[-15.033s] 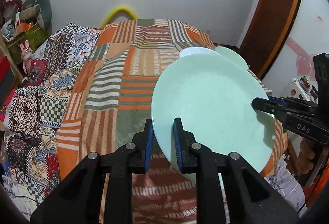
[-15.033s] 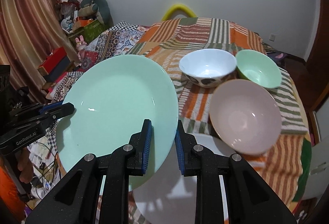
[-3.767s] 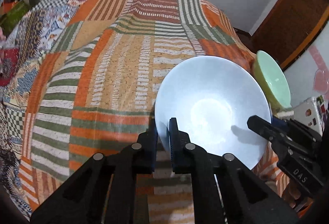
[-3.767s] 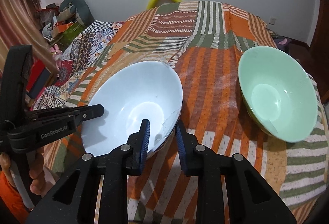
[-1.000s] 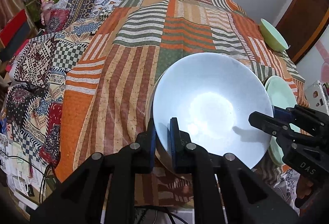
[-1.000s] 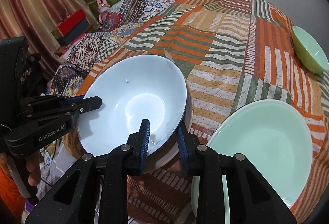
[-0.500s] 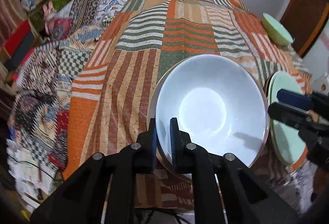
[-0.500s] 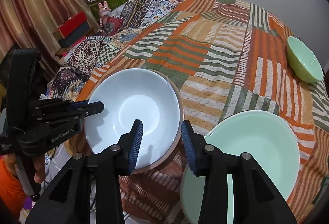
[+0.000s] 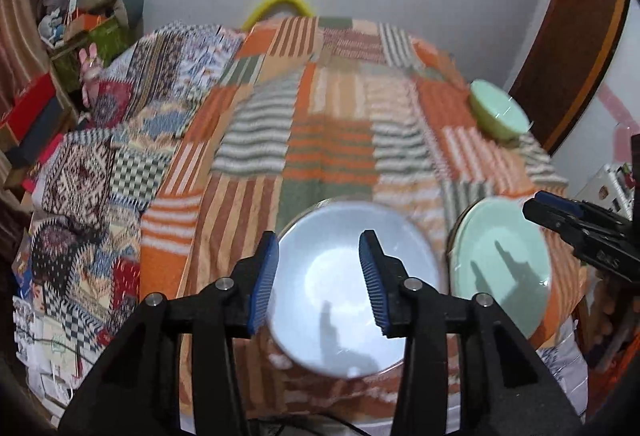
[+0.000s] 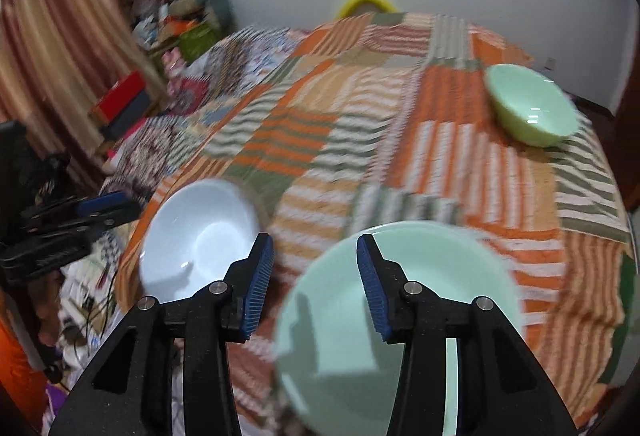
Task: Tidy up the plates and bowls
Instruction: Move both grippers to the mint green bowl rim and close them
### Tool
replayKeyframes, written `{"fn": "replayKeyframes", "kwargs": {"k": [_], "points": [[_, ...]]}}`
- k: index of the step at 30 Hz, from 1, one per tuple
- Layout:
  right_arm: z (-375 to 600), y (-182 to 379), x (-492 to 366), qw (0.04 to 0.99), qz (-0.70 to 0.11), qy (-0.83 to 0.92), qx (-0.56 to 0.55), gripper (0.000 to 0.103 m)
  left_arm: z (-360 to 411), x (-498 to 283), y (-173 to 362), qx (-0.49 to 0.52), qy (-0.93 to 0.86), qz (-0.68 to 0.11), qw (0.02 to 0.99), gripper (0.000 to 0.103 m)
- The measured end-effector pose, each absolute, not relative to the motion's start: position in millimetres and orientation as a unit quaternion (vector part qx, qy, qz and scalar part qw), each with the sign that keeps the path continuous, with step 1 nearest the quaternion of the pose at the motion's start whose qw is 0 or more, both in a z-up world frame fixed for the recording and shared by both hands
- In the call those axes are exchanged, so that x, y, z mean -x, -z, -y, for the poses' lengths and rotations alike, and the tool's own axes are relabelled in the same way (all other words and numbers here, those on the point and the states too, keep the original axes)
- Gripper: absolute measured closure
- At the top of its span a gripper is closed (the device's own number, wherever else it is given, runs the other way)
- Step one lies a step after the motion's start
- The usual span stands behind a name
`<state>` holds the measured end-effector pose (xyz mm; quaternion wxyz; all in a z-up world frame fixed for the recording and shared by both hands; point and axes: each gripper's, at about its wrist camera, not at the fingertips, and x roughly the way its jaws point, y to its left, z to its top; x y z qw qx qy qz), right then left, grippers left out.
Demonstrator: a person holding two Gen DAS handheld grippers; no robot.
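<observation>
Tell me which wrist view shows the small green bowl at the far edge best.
The right wrist view: the green bowl appears larger, with its inside visible. In the left wrist view the same bowl is smaller, blurrier and seen more from the side.

no readable text, faint white lettering on right gripper [image 9: 592,236], perhaps too blurred

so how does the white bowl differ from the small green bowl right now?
The white bowl is pale bluish-white and wide; the small green bowl is mint green and looks smaller, though it is farther off. The white bowl sits at the near edge of the striped patchwork blanket, nested in another dish; the green bowl sits alone at the far right. Both are upright, empty and ungripped.
</observation>
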<state>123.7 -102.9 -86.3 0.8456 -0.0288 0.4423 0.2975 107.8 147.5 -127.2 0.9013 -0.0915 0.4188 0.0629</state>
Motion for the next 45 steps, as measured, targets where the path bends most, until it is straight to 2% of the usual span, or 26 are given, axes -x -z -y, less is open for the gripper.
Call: {"fn": "replayKeyframes", "kwargs": {"k": [4, 7, 18, 28, 30, 32, 34, 45], "points": [[146, 79, -151, 0.863, -0.435, -0.257, -0.004, 0.059, -128, -122, 109, 0.089, -0.048, -0.396, 0.913, 0.051], [180, 76, -177, 0.875, -0.432, -0.217, -0.027, 0.059, -108, -144, 100, 0.083, -0.031, -0.387, 0.918, 0.041], [239, 90, -261, 0.890, -0.430, -0.134, -0.070, 0.059, -52, -235, 109, 0.050, -0.007, -0.406, 0.913, 0.040], [252, 124, -329, 0.872, -0.461, -0.098, -0.131, 0.059, -35, -281, 136, 0.029, 0.010, -0.435, 0.900, 0.040], [251, 131, -338, 0.869, -0.468, -0.092, -0.129, 0.066, -32, -289, 140, 0.025, 0.013, -0.438, 0.898, 0.040], [252, 136, -344, 0.863, -0.477, -0.099, -0.135, 0.081, -29, -295, 143, 0.023, 0.016, -0.441, 0.897, 0.040], [249, 140, -346, 0.858, -0.484, -0.107, -0.134, 0.087, -26, -301, 144, 0.022, 0.020, -0.441, 0.897, 0.040], [238, 135, -314, 0.867, -0.466, -0.165, -0.063, 0.086, -10, -330, 152, 0.045, 0.032, -0.451, 0.891, 0.040]]}}
